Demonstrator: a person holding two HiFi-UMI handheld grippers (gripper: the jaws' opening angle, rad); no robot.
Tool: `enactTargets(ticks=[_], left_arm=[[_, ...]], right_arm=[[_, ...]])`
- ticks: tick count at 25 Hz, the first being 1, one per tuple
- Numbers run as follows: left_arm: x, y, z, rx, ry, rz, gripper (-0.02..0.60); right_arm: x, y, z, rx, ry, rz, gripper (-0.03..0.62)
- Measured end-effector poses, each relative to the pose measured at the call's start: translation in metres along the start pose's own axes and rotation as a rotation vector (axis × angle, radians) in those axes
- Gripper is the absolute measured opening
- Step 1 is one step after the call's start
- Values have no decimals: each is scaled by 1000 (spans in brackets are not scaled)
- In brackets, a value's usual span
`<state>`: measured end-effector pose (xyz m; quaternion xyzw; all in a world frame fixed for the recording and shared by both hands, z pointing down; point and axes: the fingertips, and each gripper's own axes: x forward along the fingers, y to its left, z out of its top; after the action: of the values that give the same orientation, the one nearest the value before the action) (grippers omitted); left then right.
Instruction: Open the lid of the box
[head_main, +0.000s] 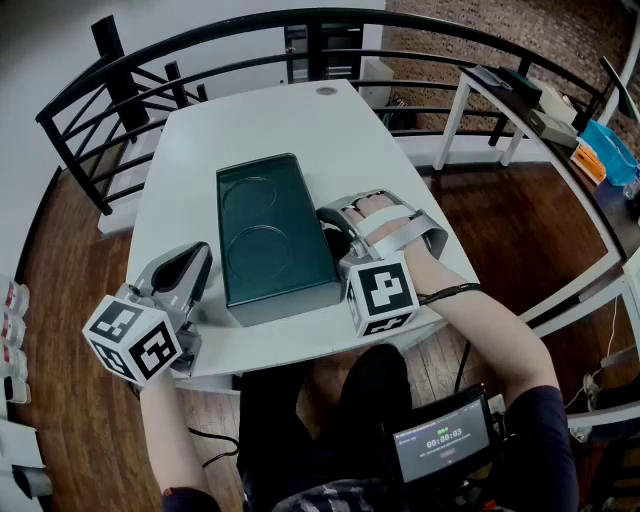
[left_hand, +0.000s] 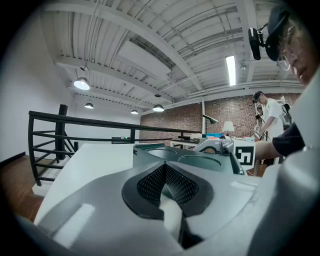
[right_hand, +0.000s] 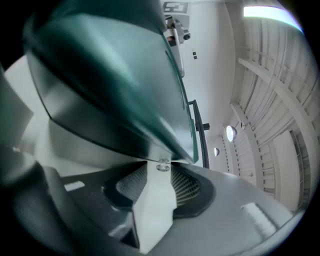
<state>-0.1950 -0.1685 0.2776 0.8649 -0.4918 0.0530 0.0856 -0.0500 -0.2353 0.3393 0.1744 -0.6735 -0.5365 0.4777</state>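
A dark green box (head_main: 275, 235) with its lid down lies in the middle of the white table (head_main: 270, 120). My right gripper (head_main: 333, 232) is at the box's right side near the front, tips against it. In the right gripper view the lid's rim (right_hand: 110, 75) fills the top, and the right gripper (right_hand: 161, 167) touches just under that rim with its pads together. My left gripper (head_main: 195, 262) rests near the box's front left corner, apart from it. In its own view the left gripper (left_hand: 165, 167) is shut on nothing, with the box (left_hand: 185, 157) ahead.
A black curved railing (head_main: 120, 90) rings the table's back and sides. A white side table (head_main: 520, 100) with small items stands at the far right. A screen device (head_main: 440, 445) hangs at my chest. A person (left_hand: 270, 120) stands far off in the left gripper view.
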Motion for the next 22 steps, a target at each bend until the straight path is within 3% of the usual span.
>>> enactTargets(ticks=[7,10,16,22], left_arm=[[0,0,1,2,-3,3,14],[0,0,1,2,-3,3,14],[0,0,1,1,-2,4,14],[0,2,1,0,-2,4,14]], right_arm=[[2,-7,2,46,22,-44,114],[1,-9,2,48,24,-59,58],[-4,-10,5,105,26,-50,66],[-3,-4,-31,65,90,-40,66]])
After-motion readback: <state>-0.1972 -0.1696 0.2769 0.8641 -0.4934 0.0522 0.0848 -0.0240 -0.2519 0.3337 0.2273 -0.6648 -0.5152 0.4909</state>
